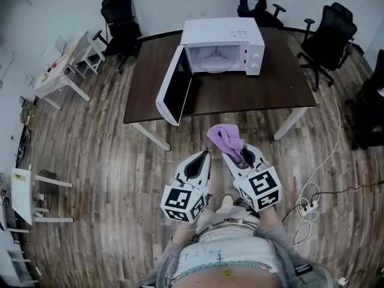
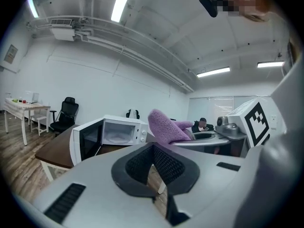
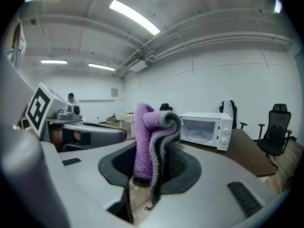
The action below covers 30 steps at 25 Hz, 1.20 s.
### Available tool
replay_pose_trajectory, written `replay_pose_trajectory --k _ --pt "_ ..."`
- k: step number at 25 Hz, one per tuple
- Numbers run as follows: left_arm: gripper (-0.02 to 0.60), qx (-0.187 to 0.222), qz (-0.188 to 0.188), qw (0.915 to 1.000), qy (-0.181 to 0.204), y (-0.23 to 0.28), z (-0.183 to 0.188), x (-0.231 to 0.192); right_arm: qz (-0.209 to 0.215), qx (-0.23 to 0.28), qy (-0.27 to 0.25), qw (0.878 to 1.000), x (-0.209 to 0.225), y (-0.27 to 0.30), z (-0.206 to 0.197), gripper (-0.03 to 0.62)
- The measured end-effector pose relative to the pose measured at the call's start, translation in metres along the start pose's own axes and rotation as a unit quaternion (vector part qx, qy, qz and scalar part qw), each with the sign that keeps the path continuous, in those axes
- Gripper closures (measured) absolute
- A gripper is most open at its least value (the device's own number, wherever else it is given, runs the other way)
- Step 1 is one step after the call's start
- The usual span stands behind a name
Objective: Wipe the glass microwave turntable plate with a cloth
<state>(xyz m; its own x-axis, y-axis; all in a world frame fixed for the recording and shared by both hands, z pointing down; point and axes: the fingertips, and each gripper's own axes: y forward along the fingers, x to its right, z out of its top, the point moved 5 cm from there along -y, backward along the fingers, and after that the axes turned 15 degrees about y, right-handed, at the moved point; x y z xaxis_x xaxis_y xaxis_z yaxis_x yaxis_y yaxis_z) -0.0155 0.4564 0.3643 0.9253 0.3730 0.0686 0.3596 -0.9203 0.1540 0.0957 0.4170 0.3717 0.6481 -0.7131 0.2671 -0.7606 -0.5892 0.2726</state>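
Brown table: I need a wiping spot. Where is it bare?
Bare: the front strip of the dark brown wooden table between the white microwave oven and the near edge, and the right end beside it. Crowded: its open door crosses the left-centre to that edge.

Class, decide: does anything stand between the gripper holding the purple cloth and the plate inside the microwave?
Nothing visible does. The microwave door hangs open to one side, leaving the plate exposed. Only floor and table lie between it and the right gripper holding the cloth.
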Motion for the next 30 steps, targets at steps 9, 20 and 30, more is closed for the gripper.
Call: replay_pose_trajectory --k 9,20,30 --pt "0.571 -0.022 0.024 0.9994 -0.016 0.008 -0.010 -0.007 0.019 -0.029 0.009 0.999 0.012 0.015 -0.012 0.474" --pt "0.571 -0.007 -0.020 0.9998 -0.004 0.068 -0.002 -0.030 -0.010 -0.023 0.020 0.999 0.042 0.043 0.004 0.474" --pt "0.571 0.008 -0.070 0.9974 -0.012 0.146 0.011 -0.082 -0.066 -0.006 0.017 0.998 0.089 0.094 0.045 0.474"
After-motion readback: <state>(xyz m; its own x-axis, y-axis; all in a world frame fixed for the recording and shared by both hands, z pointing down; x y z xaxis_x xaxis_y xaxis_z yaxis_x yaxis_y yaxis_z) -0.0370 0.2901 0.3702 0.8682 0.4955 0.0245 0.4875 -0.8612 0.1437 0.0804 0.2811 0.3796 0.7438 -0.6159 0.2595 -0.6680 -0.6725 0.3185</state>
